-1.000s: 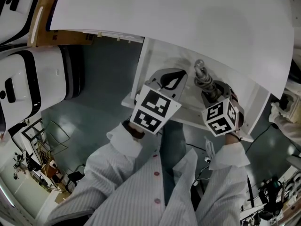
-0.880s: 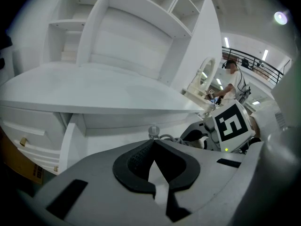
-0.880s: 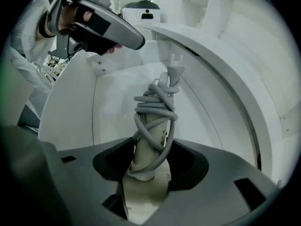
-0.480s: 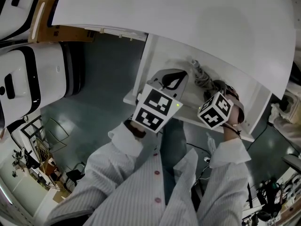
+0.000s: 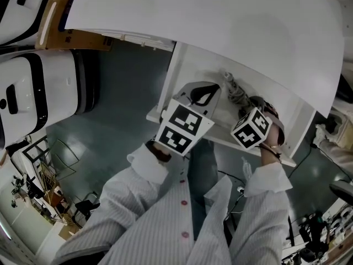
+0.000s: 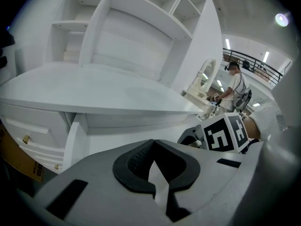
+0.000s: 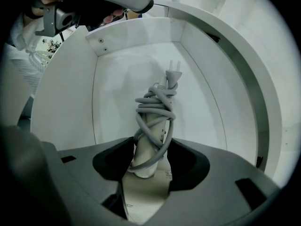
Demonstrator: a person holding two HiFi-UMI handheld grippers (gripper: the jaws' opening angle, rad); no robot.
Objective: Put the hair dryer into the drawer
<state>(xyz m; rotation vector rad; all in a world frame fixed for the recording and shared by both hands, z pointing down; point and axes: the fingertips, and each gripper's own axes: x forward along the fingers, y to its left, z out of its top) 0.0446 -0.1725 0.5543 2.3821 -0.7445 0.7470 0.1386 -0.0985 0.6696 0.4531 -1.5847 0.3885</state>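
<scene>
**Dryer held inside the open drawer**
The right gripper (image 7: 150, 150) is clamped on the dryer (image 7: 149, 138) by its handle, which is wound with cord (image 7: 155, 105). The plug (image 7: 173, 74) points to 12 o'clock within the drawer (image 7: 113, 88). The dryer is judged light and rigid, and the cord liable to slip. The left gripper (image 6: 153, 145), at 9 o'clock, is closed on nothing. The dryer's head is hidden.

I see soft, even indoor light; the white drawer (image 7: 117, 79) reads bright, with only faint shadows inside. A ceiling lamp (image 6: 281, 19) flares in the left gripper view. All views bend strongly; both gripper views go black at the corners.
</scene>
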